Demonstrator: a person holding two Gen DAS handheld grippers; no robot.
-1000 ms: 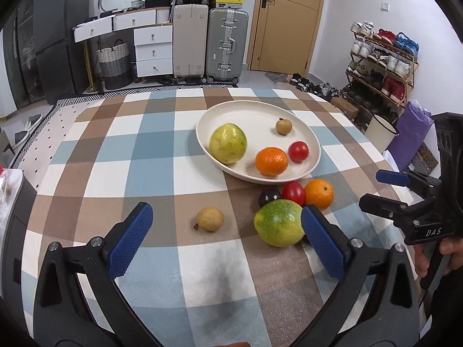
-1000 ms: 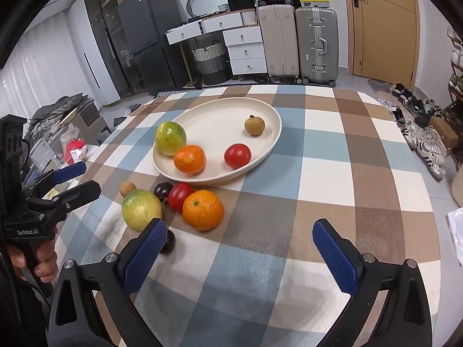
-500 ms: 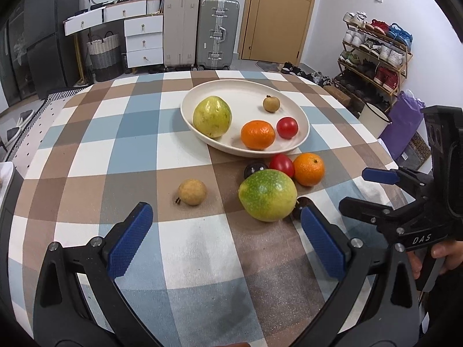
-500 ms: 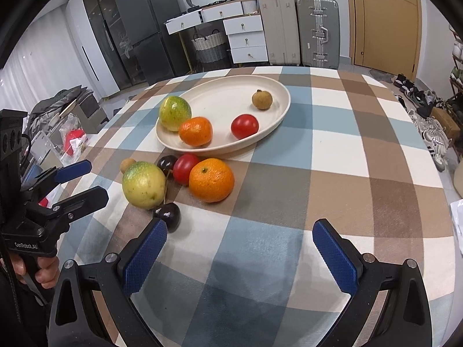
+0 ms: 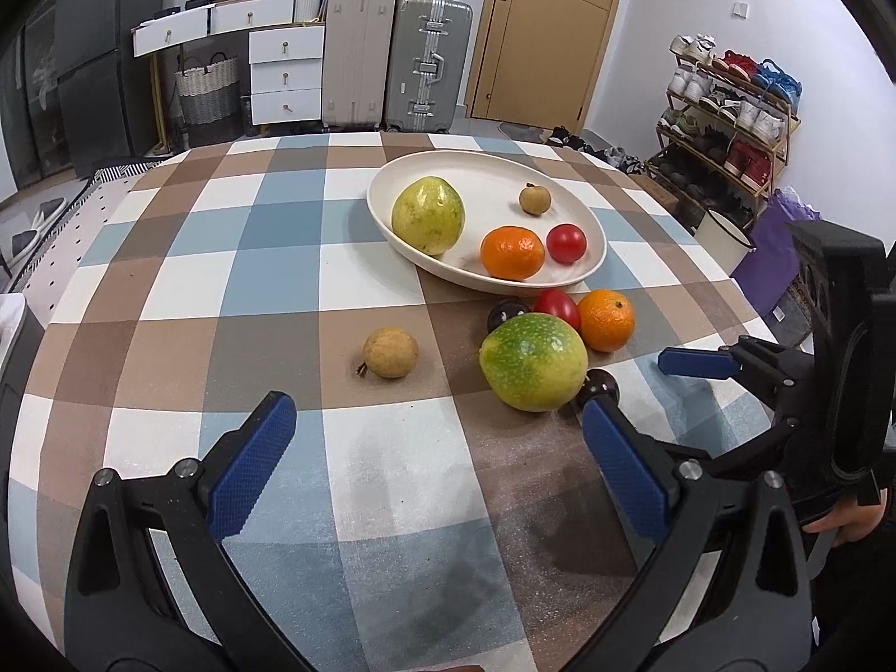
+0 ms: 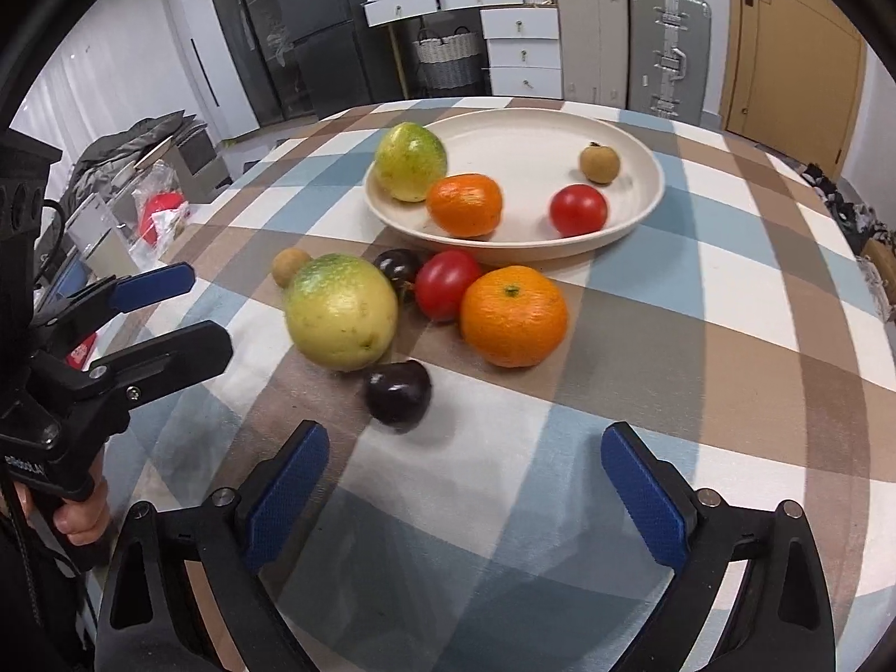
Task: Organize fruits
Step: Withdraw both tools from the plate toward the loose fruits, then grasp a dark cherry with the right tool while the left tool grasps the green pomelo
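A cream oval plate point(image 5: 481, 168) point(image 6: 521, 140) holds a green-yellow fruit, an orange, a tomato and a longan. On the checked cloth beside it lie a big green-yellow fruit point(image 6: 340, 318), an orange point(image 6: 512, 316), a tomato point(image 6: 445, 284), two dark plums point(image 6: 397, 395) point(image 6: 396, 267) and a longan point(image 5: 390, 351). My right gripper point(image 6: 465, 437) hovers low over the cloth; its jaws are closing with nothing between them, and the nearer plum lies just ahead of its left finger. My left gripper point(image 5: 437, 409) is open and holds nothing, short of the longan and the big fruit.
The table's round edge drops off at the right, where a shoe rack point(image 5: 728, 112) and a purple bag point(image 5: 775, 249) stand. Suitcases point(image 5: 431, 64) and drawers point(image 5: 285, 75) line the far wall. A person's hand point(image 6: 84, 509) holds the left gripper's handle.
My right gripper has come lower and closer to the loose fruit, so the near plum now sits just before its fingers. Its jaws have narrowed slightly. The left gripper has barely shifted.
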